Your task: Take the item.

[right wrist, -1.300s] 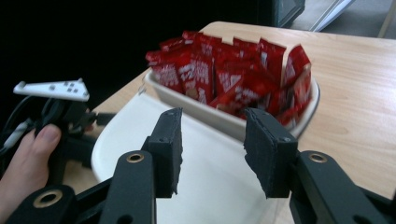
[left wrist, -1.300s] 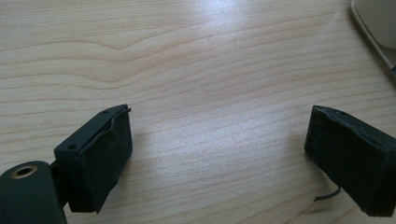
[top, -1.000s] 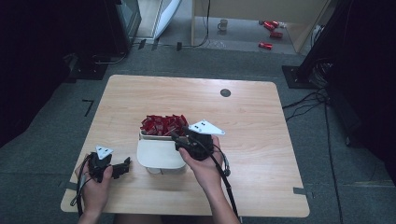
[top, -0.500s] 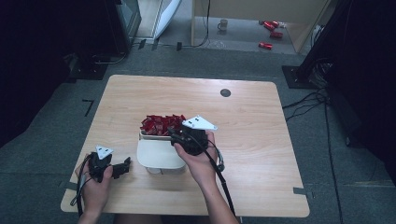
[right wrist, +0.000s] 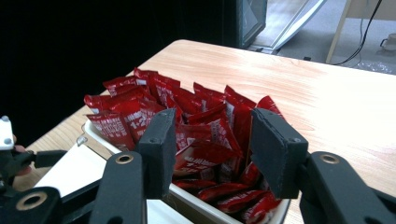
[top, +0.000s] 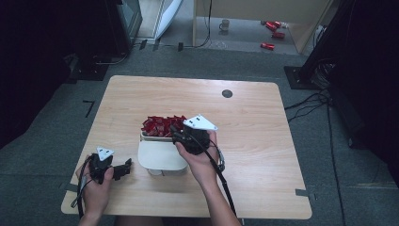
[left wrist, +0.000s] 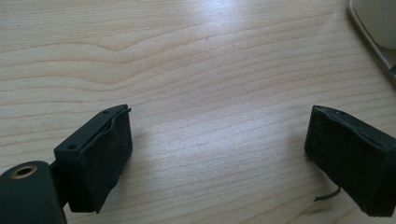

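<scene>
On a pale wooden bench [top: 263, 141], the right claw [right wrist: 210, 149] hovers part-open, grasping nothing, over red foil sachets [right wrist: 187, 121] in a white rectangular tub [top: 162, 157], needing to descend and pinch one; the left claw [left wrist: 219, 154] rests released.

In the high view my table [top: 263, 155] takes the middle of the frame. On it, a little left of centre, sits the tray [top: 157, 157] — its packets [top: 160, 126] piled in the upper half. My right gripper [top: 175, 134] hangs at the tray's right edge over that pile; my left gripper [top: 126, 168] rests lower left, just beside the tray.
</scene>
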